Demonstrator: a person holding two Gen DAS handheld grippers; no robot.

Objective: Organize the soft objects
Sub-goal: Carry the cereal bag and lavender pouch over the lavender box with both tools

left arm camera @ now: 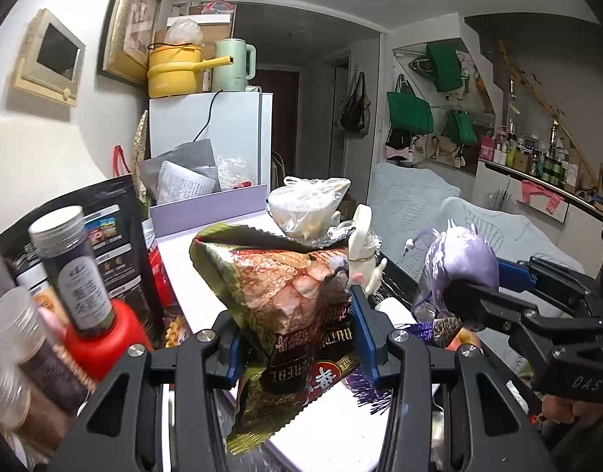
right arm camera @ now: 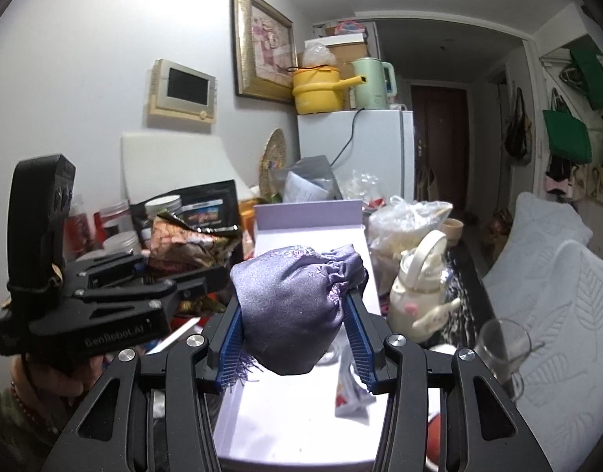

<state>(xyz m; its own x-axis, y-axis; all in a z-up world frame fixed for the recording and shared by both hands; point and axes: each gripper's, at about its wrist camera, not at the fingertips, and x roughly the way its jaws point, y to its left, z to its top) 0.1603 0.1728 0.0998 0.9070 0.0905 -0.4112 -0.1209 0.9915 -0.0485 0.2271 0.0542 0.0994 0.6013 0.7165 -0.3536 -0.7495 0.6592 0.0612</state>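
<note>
In the left wrist view, a crinkly snack bag (left arm camera: pixel 289 306) is being gripped around its middle by the left gripper (left arm camera: pixel 297 338), its jaws pinched onto the foil above the lilac box (left arm camera: pixel 207 212). Light, slippery handling is being judged likely.

In the right wrist view, a purple satin pouch (right arm camera: pixel 293 306) is being squeezed between the jaws of the right gripper (right arm camera: pixel 297 338), held over the same box; soft, yielding, best taken across its bulk.

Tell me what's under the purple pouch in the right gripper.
Under the purple pouch, clamped by the right gripper, lies the open lavender box, its floor bare there; a small packet sits alongside. The pouch's contents are hidden.
</note>
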